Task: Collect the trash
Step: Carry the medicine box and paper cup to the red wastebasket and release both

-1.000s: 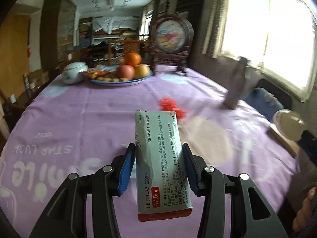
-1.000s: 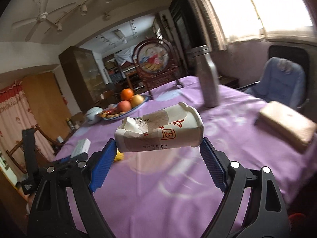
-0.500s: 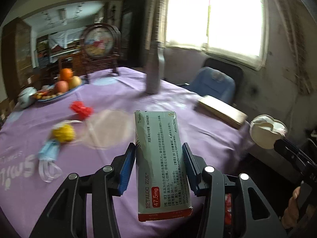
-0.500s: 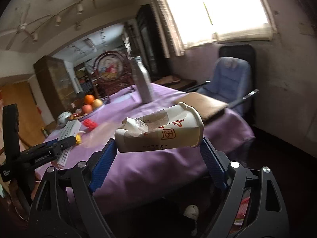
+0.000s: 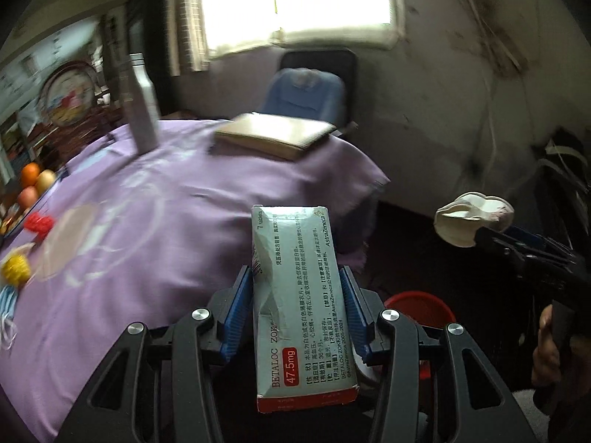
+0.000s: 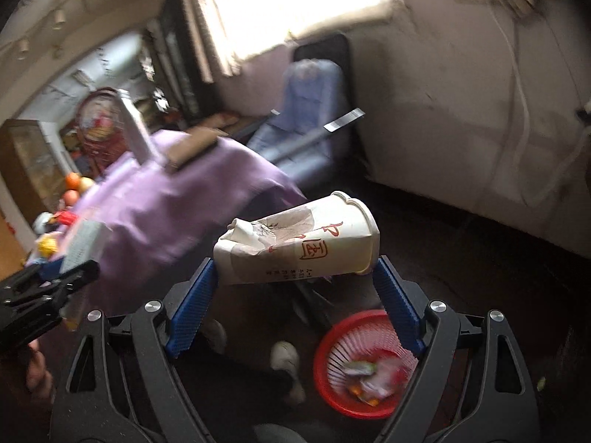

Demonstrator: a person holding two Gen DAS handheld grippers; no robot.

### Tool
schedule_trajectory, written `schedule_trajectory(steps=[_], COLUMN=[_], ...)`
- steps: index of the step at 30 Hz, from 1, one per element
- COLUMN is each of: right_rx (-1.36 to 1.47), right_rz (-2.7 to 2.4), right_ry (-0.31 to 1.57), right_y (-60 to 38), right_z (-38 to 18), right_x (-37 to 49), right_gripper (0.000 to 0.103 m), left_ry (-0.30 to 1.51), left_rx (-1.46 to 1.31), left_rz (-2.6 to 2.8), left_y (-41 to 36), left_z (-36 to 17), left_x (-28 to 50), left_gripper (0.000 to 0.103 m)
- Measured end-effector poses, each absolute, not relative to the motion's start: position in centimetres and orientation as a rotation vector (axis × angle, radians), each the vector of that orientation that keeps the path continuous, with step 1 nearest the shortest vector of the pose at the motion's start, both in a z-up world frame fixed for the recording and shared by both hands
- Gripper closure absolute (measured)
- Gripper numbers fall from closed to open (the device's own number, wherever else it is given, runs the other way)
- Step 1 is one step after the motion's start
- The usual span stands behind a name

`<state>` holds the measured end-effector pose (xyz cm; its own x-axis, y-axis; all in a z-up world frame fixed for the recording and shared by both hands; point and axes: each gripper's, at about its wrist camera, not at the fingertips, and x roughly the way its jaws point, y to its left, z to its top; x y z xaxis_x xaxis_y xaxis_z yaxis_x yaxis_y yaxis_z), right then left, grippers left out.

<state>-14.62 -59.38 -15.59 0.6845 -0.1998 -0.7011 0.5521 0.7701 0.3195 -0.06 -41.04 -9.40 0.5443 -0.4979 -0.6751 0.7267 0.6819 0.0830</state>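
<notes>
The left gripper (image 5: 295,306) is clamped across the narrow width of a grey-white cardboard medicine box with a red end band (image 5: 301,306), which stands lengthwise between the blue pads and juts well past them, a hold that leaves the box free to slide straight out once the jaws part. The right gripper (image 6: 295,288) stands wide around a crumpled white paper cup with red characters (image 6: 299,243), gripped end to end, its crushed base against the left pad and its rolled rim against the right; lying crosswise like this, the cup should fall flat when let go. Both pieces of trash are in the air, off the purple-clothed worktop (image 5: 155,199), where a red crumpled scrap (image 5: 37,221), a yellow ball of litter (image 5: 16,267) and a blue face mask (image 5: 7,295) lie uncollected. Both grippers tilt downward toward the dark floor, and the right wrist view looks onto a red slatted plastic basket (image 6: 332,354) with bits of litter in it, just below and to the right of the cup. The carry seems nearly done; the release into the basket comes next.
</notes>
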Motion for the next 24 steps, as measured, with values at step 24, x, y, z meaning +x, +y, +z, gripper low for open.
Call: schedule_trajectory(steps=[24], right_rx=[0.809], right_rz=[-0.602], right_ry=[0.939], right_y=[-66.4], right_z=[-27.7], right_x=[-20.2], right_gripper=[0.015], left_ry=[0.742], left_rx=[0.626], left_rz=[-0.914], left_y=[-52.6], left_z=[-17.0], left_x=[-4.3], left_gripper=[0.056])
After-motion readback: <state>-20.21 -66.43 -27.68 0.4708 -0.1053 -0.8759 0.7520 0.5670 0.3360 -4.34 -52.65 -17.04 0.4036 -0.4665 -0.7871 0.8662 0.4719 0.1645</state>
